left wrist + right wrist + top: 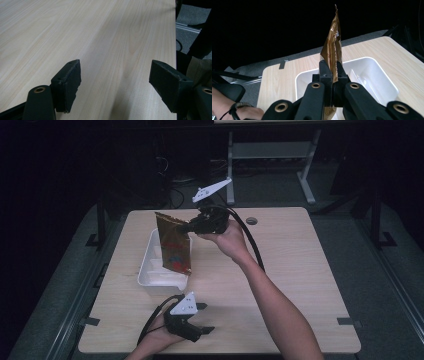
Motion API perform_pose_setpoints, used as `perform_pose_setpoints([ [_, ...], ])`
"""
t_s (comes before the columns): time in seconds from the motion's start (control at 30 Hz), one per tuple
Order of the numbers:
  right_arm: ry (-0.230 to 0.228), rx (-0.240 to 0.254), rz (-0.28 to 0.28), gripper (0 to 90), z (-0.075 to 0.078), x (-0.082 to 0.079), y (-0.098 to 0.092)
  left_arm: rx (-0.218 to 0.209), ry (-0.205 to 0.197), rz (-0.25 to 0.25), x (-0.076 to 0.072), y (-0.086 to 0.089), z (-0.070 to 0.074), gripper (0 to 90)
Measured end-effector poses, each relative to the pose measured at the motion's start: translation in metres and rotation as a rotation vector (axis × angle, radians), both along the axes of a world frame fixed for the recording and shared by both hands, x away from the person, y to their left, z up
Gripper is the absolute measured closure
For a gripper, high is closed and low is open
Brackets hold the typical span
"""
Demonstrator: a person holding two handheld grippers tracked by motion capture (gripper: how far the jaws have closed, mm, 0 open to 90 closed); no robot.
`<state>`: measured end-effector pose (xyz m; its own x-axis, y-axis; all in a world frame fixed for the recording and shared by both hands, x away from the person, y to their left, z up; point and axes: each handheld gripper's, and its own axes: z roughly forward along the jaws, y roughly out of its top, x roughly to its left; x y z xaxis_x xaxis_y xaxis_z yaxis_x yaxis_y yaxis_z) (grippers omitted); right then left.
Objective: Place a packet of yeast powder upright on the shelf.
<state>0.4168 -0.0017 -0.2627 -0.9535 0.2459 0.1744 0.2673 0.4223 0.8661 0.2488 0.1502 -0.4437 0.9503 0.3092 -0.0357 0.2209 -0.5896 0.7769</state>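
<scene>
Snack bag (174,245): a brown-gold foil pouch with a crimped top edge, hanging upright in the air above the white tray, its lower end over the tray's right side in the high view; in the right gripper view (333,42) it stands edge-on between the two black jaws.
Table (280,270): pale wood top, bearing the tray near its left half.
White tray (150,275): a rectangular plastic bin with rounded corners, resting on the table under the bag; its inside (372,75) looks divided, but how it is divided I cannot tell.
Right gripper (189,226): held level by the right hand (227,236), jaws pinched tight on the bag's edge near its upper part, carrying the bag clear of the tray.
Left gripper (205,317): low at the table's near edge in the left hand (160,340), jaws spread wide with only bare wood between the pads (70,82).
</scene>
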Motion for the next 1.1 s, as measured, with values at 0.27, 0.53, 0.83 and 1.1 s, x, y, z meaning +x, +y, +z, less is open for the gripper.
perform_pose_setpoints([
  [0.27,0.011,0.003,0.019,89.2,-0.007,0.001,0.015,0.0,0.004,0.0,0.0,0.0,-0.001,25.1],
  [0.53,0.022,-0.008,0.057,89.1,-0.018,0.003,0.037,-0.004,0.005,0.003,0.0,0.0,-0.001,24.3],
  [0.83,0.036,-0.028,0.081,89.0,-0.027,0.004,0.051,-0.009,0.001,0.008,0.0,0.002,0.0,24.3],
  [1.1,0.057,-0.04,0.093,89.0,-0.039,0.006,0.058,-0.008,-0.003,0.007,0.001,0.002,0.0,24.3],
])
